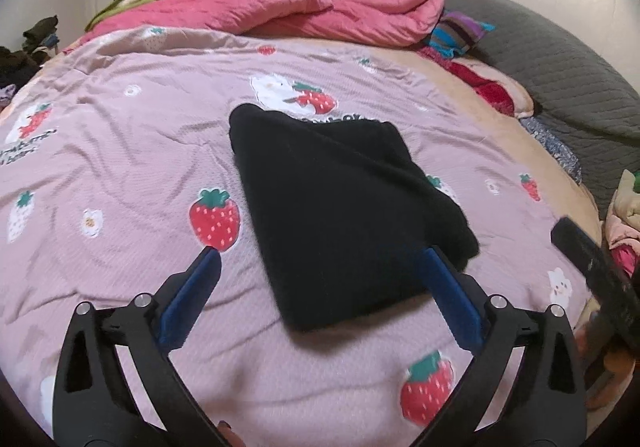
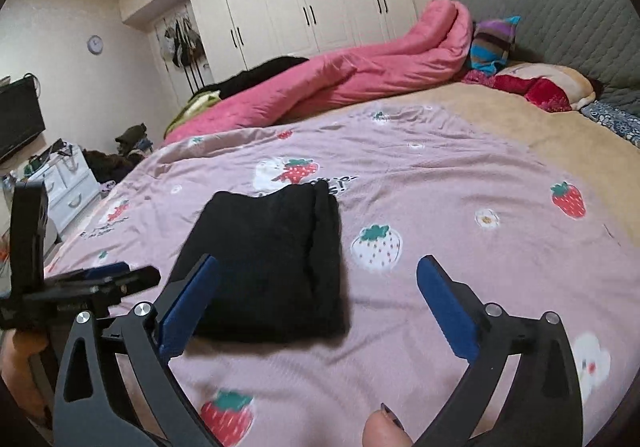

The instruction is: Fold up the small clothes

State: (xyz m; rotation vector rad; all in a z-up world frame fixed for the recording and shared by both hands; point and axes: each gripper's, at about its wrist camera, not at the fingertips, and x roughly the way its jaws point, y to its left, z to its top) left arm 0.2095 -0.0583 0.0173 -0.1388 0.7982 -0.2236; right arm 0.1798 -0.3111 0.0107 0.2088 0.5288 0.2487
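— While we look down along the left gripper (image 1: 322, 251), we see the folded black knit garment (image 1: 340, 207) lying flat on the mauve strawberry-print bedsheet (image 1: 120, 151), a thick, roughly four-sided bundle with one corner toward us.

— From our right gripper (image 2: 318, 261) the same folded black garment (image 2: 272, 259) shows stacked layers along its right edge, and its surface is matte and fuzzy. It lies near the middle of the sheet (image 2: 440, 183), partly over a printed white animal with a strawberry.

— Our left claw stands spread wide, blue pads apart; the right-hand pad overlaps the cloth's near corner in view, but nothing is pinched between the two.

— Ours on the right is just as wide. Its left pad sits in front of the garment's lower left corner, the other over bare sheet. It has hold of nothing. We also see the left gripper (image 2: 108, 279) at our left edge, beside the garment.

— Beyond the sheet we see a rumpled pink quilt (image 1: 320, 7) along the far side of the bed, and a tan blanket (image 2: 560, 135) under the sheet toward the grey quilted headboard (image 2: 560, 15).

— A striped purple and blue cushion (image 2: 494, 39) leans by the quilt's end, with a red patterned pillow (image 2: 540, 87) beside it. White wardrobe doors with dark handles (image 2: 304, 3) fill the far wall, a round clock (image 2: 95, 44) hangs on the left wall, and a white drawer unit (image 2: 68, 187) stands beside the bed.
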